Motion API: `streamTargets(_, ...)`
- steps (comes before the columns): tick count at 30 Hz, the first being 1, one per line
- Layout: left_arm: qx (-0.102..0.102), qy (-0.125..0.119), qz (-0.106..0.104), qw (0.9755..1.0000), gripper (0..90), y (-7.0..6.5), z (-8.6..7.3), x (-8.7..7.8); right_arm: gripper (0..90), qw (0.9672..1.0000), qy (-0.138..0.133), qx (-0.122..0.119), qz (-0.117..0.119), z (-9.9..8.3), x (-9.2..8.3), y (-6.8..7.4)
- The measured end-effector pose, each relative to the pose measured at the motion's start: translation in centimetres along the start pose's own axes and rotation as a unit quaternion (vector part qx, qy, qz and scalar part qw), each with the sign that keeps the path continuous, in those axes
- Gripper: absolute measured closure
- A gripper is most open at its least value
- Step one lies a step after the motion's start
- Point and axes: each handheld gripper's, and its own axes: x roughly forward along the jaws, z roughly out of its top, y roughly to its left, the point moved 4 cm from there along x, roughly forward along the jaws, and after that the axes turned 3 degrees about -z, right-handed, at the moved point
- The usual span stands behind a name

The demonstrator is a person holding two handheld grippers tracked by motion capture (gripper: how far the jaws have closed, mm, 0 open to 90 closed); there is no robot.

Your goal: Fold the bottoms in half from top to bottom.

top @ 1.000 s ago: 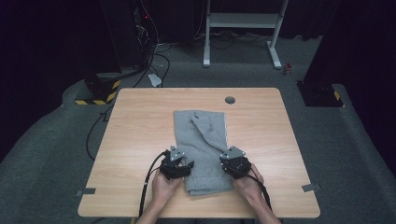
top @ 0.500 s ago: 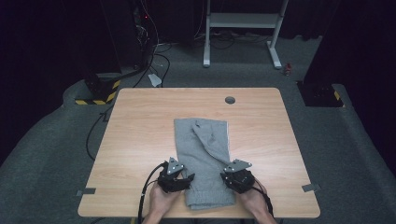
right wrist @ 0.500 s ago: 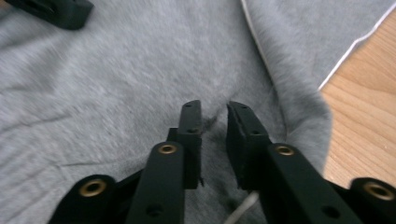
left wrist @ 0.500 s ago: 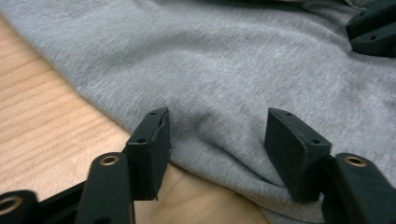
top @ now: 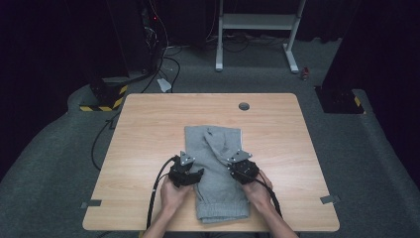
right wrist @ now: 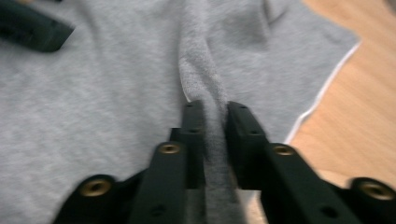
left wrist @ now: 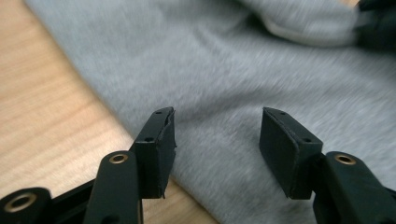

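At the table's (top: 148,124) near edge, around 6 o'clock, I see grey cloth (top: 218,198) lying flat, running away toward the centre. My left gripper (top: 190,173) sits at the cloth's 9 o'clock edge, jaws spread and just been closing, cloth beneath them but not pinched. My right gripper (top: 237,166), at 3 o'clock, has just closed its jaws onto a raised fold (right wrist: 208,100) of the cloth. Beyond, at 12 o'clock, a round grommet (top: 243,106).
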Motion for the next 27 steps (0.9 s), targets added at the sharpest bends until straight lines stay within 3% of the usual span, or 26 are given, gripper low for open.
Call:
streamTargets(2, -0.005, -0.006, -0.003, 1.0, 44.6, 0.2, -0.2, 0.0, 82.6, 0.9998, -0.012, 0.014, -0.01, 0.1, -0.4, -0.9)
streamTargets(5, 0.008, -0.017, 0.001, 0.9998, 44.6, 0.2, -0.5, 0.0, 83.1, 0.9981, -0.02, 0.055, -0.018, -0.4, -0.5, -3.2)
streamTargets(8, 0.008, -0.025, 0.002, 0.9997, 44.6, 0.2, -0.6, 0.0, 80.8, 0.9948, 0.014, 0.1, -0.012, -1.8, 0.5, -4.9)
streamTargets(10, 0.008, -0.025, 0.003, 0.9996, 44.6, 0.2, -0.6, 0.1, 73.1, 0.9933, 0.029, 0.111, -0.015, -2.7, 0.9, -5.3)
streamTargets(12, 0.009, -0.025, 0.001, 0.9996, 44.6, 0.2, -0.6, 0.1, 69.0, 0.9937, 0.011, 0.109, -0.026, -2.8, 0.2, -5.2)
streamTargets(15, 0.009, -0.025, 0.002, 0.9996, 44.6, 0.2, -0.6, 0.1, 68.8, 0.9947, -0.039, 0.095, -0.007, -2.2, -1.4, -3.8)
streamTargets(18, 0.01, -0.025, 0.001, 0.9996, 44.6, 0.2, -0.6, 0.1, 69.5, 0.9988, -0.021, 0.041, 0.018, -2.1, -1.0, -1.7)
streamTargets(20, 0.011, -0.025, 0.002, 0.9996, 44.9, 0.2, -0.7, 0.0, 71.6, 0.9982, -0.002, 0.042, 0.042, -2.6, -0.2, -0.8)
streamTargets(21, 0.012, -0.023, -0.001, 0.9997, 45.1, 0.2, -0.8, -0.1, 73.3, 0.9982, -0.009, 0.041, 0.043, -2.9, -0.1, -0.6)
streamTargets(24, 0.019, -0.019, -0.01, 0.9996, 45.1, -0.3, -1.3, -0.7, 73.5, 0.9973, -0.009, 0.045, 0.057, -3.7, -0.9, -0.2)
streamTargets(27, 0.031, 0.001, -0.025, 0.9992, 46.1, -1.1, -1.9, -1.7, 72.9, 0.9967, -0.008, 0.039, 0.071, -4.6, -2.0, 0.6)
